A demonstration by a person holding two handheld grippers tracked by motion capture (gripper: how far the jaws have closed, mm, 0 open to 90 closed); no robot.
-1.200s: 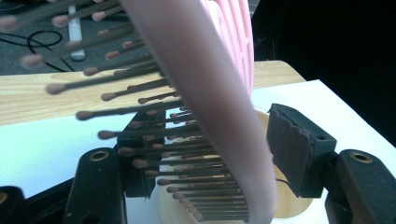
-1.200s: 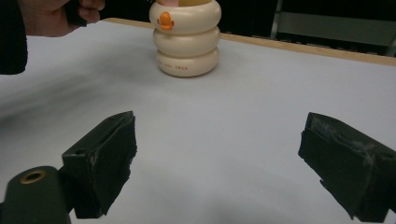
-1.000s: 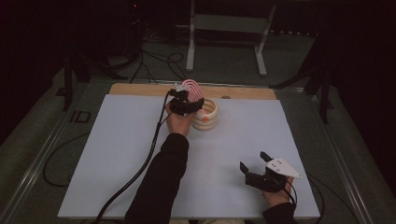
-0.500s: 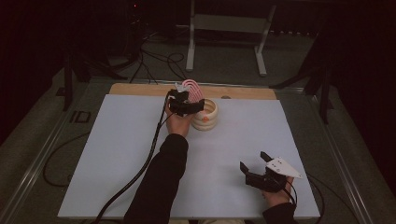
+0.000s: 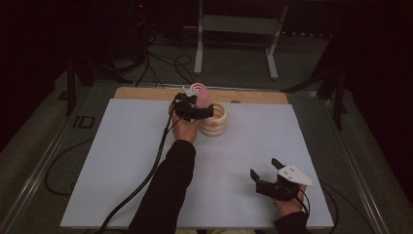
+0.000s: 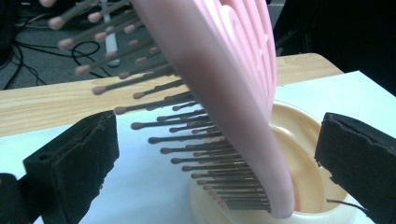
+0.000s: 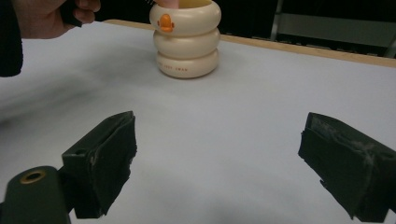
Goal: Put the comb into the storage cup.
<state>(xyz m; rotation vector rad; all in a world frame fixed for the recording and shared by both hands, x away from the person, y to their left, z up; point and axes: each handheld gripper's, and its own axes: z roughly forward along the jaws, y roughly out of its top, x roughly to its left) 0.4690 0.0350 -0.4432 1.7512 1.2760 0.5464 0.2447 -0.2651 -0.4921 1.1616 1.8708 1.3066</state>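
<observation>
My left gripper (image 6: 219, 154): jaws just opened wide, clear of pink hairbrush (image 6: 224, 93). Brush stands tilted in cream cup (image 6: 303, 140): placement looks done. Right gripper (image 7: 224, 163): spread, empty.

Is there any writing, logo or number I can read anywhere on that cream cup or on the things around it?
Cream cup, lowest ring: a short line of small reddish print, too blurred to read.
Same cup, top ring: a small orange figure, a picture and not a word.
Dark floor left of the table: a pale mark that looks like "ID", too faint to be sure.
Pink hairbrush: no writing visible.
</observation>
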